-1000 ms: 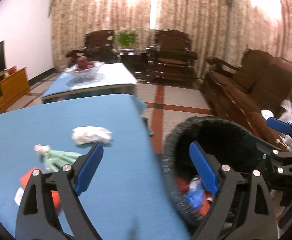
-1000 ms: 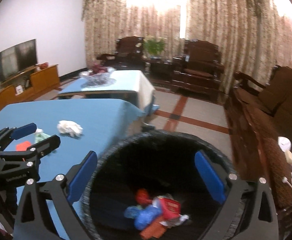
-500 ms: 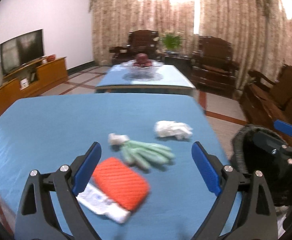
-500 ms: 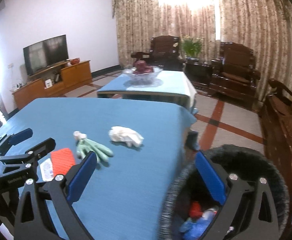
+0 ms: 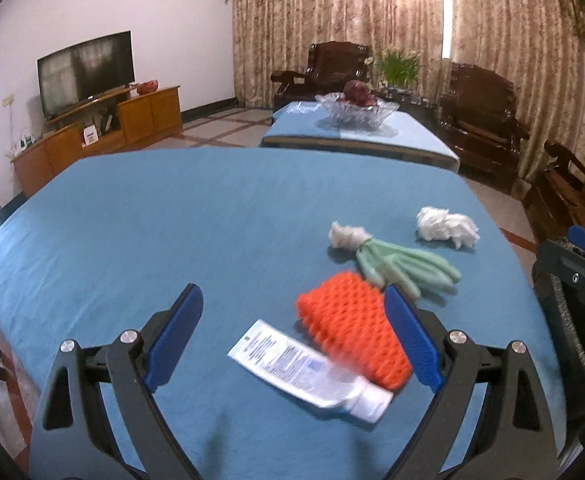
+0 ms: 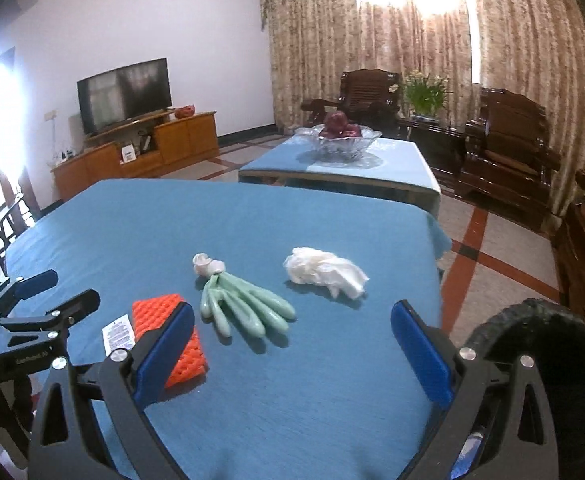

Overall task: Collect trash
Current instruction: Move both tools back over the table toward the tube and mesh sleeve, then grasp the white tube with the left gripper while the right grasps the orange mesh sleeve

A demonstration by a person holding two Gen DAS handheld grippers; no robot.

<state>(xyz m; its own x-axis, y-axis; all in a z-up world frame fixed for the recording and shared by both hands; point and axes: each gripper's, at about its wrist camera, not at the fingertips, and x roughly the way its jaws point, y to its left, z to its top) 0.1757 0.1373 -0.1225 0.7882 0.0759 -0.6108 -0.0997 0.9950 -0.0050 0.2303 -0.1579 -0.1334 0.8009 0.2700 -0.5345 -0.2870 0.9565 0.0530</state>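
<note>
Left tongs (image 5: 292,344) wide open, empty, over white tube (image 5: 312,372) and orange sponge (image 5: 348,328) on tabletop (image 5: 172,220). Right tongs (image 6: 292,352) wide open, empty.

A table under a blue cloth (image 5: 140,232) fills the lower frame. On it, right of centre, lie a white tube (image 5: 312,372), an orange sponge (image 5: 348,332), a pale green glove (image 5: 404,266) and crumpled white tissue (image 5: 446,227).

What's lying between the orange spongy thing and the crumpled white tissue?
The green glove lies between the orange sponge and the white tissue on the blue table. The right wrist view shows it best.
</note>
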